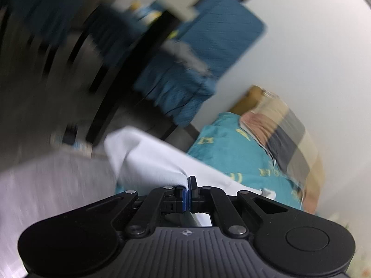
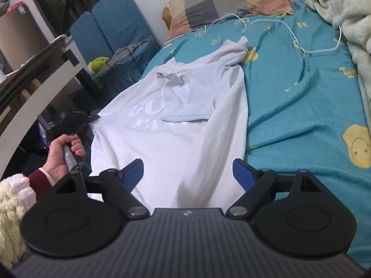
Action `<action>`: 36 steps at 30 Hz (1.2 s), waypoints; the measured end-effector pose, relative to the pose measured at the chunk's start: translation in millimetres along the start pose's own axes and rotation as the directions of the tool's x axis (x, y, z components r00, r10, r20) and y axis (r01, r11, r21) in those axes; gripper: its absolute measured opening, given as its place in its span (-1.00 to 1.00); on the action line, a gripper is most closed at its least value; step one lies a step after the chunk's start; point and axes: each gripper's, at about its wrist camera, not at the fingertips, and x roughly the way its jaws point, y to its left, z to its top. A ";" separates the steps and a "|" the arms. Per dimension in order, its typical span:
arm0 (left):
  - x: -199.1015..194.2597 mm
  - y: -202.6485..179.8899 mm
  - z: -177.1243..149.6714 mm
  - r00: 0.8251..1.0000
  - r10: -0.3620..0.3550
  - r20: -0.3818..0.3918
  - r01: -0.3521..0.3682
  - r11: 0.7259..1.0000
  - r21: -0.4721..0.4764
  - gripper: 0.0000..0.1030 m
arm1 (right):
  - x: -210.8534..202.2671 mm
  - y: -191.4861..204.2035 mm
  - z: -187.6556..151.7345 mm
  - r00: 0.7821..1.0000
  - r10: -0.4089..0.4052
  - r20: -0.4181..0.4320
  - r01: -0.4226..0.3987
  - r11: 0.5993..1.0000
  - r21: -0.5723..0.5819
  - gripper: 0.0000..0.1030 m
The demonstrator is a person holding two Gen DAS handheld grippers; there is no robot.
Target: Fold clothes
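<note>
A pale white T-shirt (image 2: pixel 176 125) with white lettering lies on the teal bed sheet (image 2: pixel 301 97), one sleeve folded in over the chest. My right gripper (image 2: pixel 187 173) is open, its blue pads spread above the shirt's near hem, holding nothing. My left gripper (image 1: pixel 187 186) is shut on a fold of the same shirt (image 1: pixel 143 157) at its left edge; the left wrist view is blurred. In the right wrist view the left gripper (image 2: pixel 92 117) pinches the shirt's left side, with the person's hand (image 2: pixel 62 153) on its handle.
A checked pillow (image 2: pixel 227 0) lies at the bed head with a white cable (image 2: pixel 289 30) looped in front. A pale green blanket (image 2: pixel 343 11) is heaped at the right. A blue folded mattress (image 2: pixel 111 23) and a dark desk (image 2: pixel 46 53) stand left of the bed.
</note>
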 end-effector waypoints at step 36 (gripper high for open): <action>-171.6 -223.4 -153.4 0.973 0.140 -0.182 0.023 0.730 0.683 0.20 | -52.2 -71.4 21.1 0.982 -0.009 0.186 -0.019 0.989 0.149 0.66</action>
